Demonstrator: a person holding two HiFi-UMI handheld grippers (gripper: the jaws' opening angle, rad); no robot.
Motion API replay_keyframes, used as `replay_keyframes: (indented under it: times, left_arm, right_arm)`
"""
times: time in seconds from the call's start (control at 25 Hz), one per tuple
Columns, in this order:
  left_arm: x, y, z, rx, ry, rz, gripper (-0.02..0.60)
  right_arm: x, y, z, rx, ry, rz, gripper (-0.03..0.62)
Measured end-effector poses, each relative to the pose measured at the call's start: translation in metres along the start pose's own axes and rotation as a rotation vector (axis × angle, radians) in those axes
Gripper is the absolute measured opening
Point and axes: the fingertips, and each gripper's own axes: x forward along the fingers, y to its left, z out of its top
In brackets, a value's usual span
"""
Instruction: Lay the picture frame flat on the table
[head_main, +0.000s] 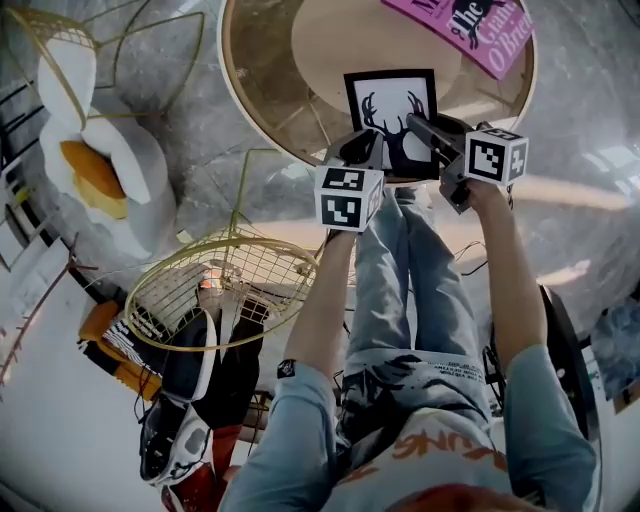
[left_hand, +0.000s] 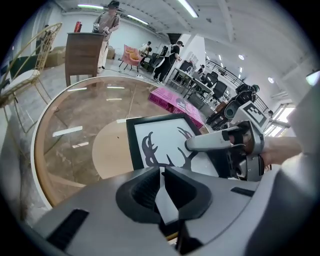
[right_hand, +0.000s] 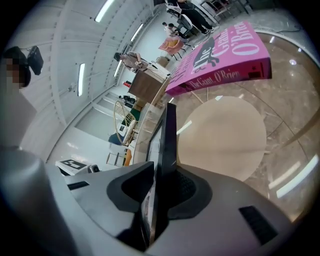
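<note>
bright ceiling strip lights (left_hand: 191, 9) streak glare across the glass tabletop (left_hand: 70, 131); fisheye bends every edge, corners go black, my head view looks greyer.

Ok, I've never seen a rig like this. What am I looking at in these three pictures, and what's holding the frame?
There is no robot arm here: a person holds a two-jaw gripper in each hand. The head view comes from a camera on the person's head, looking down past their arms; the cubes with square markers are parts of the grippers. The other two views come from a camera riding on each gripper, looking along its jaws.

On the round glass table are a pink book and the picture frame, which shows black antlers on white. The left gripper is closed on the frame's near edge. The right gripper has the frame's side edge between its jaws, but they look slack rather than pinching. I can't tell whether the frame lies flat yet.
</note>
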Motion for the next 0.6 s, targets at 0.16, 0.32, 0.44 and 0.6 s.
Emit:
replay_keyframes:
  times: [0.16,0.32,0.44,0.6]
  left_arm:
    - [0.005,-0.001,0.003,0.014,0.004,0.033,0.037]
    - [0.007,-0.001,0.003,0.007,-0.006,0.053,0.029]
    - [0.009,-0.002,0.002,0.016,-0.011,0.056,0.026]
    - [0.015,-0.005,0.000,0.007,0.000,0.060,0.020]
  right_arm:
    - [-0.006,-0.011,0.011,-0.004,-0.068,-0.126,0.117]
    - [-0.010,-0.019,0.010,-0.034,-0.092,-0.219,0.147]
    - [-0.016,-0.026,0.010,-0.084,-0.102,-0.303,0.161]
    - [-0.025,-0.037,0.008,-0.136,-0.138,-0.389,0.136]
